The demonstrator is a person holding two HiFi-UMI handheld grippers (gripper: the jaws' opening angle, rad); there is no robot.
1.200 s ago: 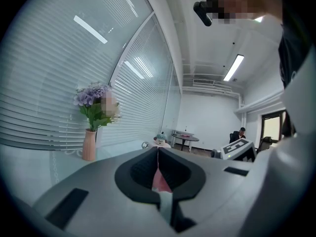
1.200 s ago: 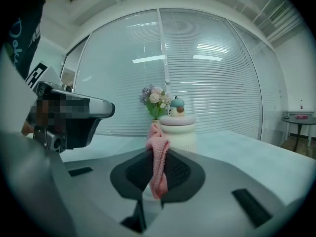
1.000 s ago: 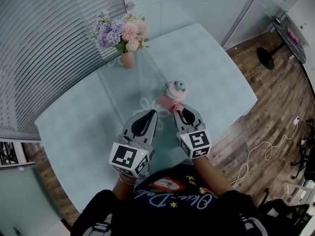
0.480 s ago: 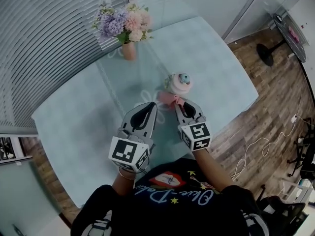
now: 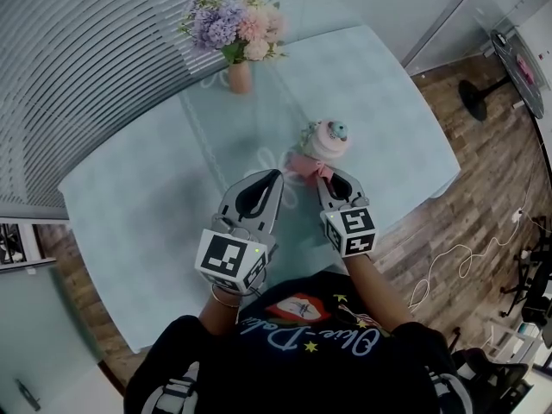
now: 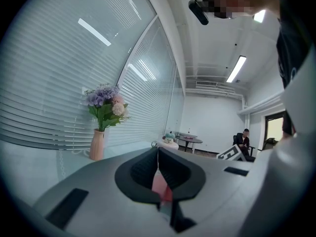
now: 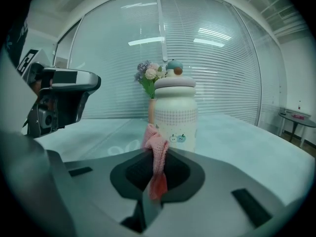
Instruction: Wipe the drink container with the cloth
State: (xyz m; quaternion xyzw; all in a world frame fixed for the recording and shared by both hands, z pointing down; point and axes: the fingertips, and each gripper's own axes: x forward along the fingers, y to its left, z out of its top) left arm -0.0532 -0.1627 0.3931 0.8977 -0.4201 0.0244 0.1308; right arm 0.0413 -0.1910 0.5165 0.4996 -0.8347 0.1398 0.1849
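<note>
The drink container (image 5: 326,141) is a squat white jar with a teal-and-brown knob on its lid, standing upright on the pale teal table (image 5: 129,197). In the right gripper view the drink container (image 7: 175,117) stands straight ahead, just beyond the jaws. My right gripper (image 5: 326,178) is shut on a pink knitted cloth (image 5: 304,166), whose free end lies beside the container's base. The cloth (image 7: 154,142) hangs down between the jaws of the right gripper (image 7: 157,152). My left gripper (image 5: 278,175) hovers shut just left of the cloth. A pinkish patch shows behind the jaws of the left gripper (image 6: 158,151).
A pink vase (image 5: 239,76) of lilac and pink flowers stands at the table's far side, before the window blinds. The table's right edge drops to wooden floor with cables (image 5: 448,266). In the left gripper view a person (image 6: 243,139) sits far off by a round table (image 6: 190,139).
The head view has swung, so the container and vase sit further right in the picture. The right gripper keeps the cloth beside the container, and the left gripper stays next to it.
</note>
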